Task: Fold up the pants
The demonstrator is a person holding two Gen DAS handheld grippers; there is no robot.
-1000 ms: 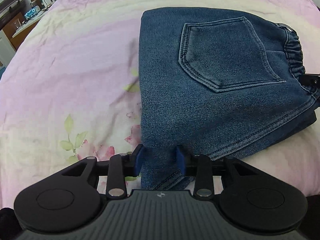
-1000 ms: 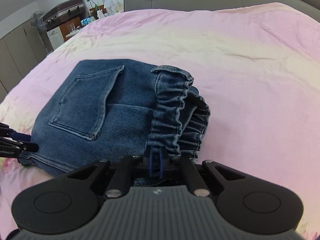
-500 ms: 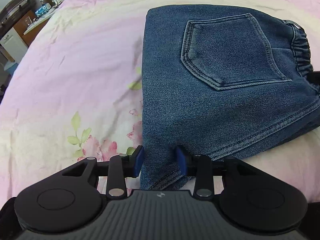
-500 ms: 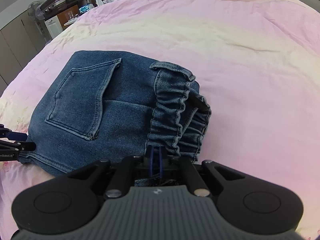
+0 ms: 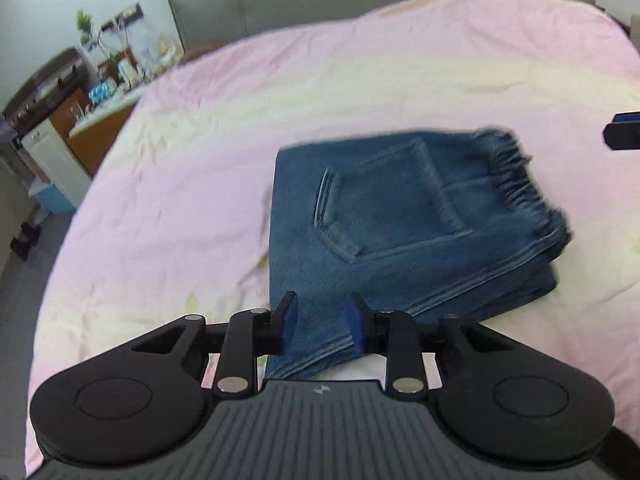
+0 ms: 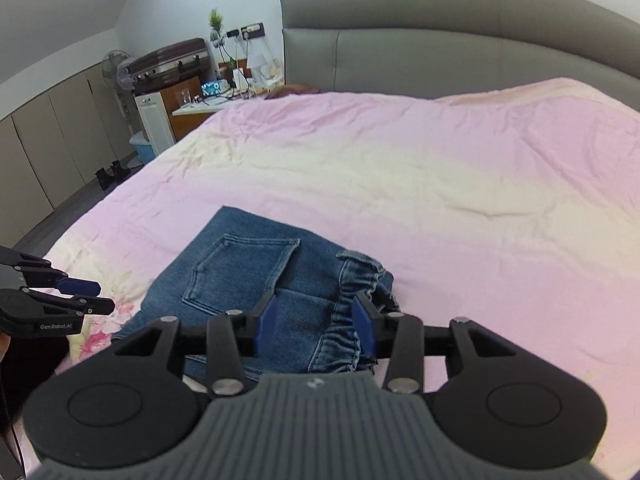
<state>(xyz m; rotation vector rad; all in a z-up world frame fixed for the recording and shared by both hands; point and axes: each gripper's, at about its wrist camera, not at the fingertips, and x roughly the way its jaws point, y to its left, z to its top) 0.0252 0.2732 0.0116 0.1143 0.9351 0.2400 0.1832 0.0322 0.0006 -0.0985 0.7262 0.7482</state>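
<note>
While the folded pants (image 5: 400, 232) lay on the bed (image 6: 440, 184), both grippers (left (image 5: 320, 328) closing, right (image 6: 314, 320) opening) held nothing; folding seemed finished, only withdrawal remaining.

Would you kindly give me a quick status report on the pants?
Left gripper closing, right gripper opening, both empty above the cloth. Jeans folded on the pink bedsheet, back pocket up. Nothing in the way.

left gripper (image 5: 318, 328) closing, right gripper (image 6: 316, 326) opening
</note>
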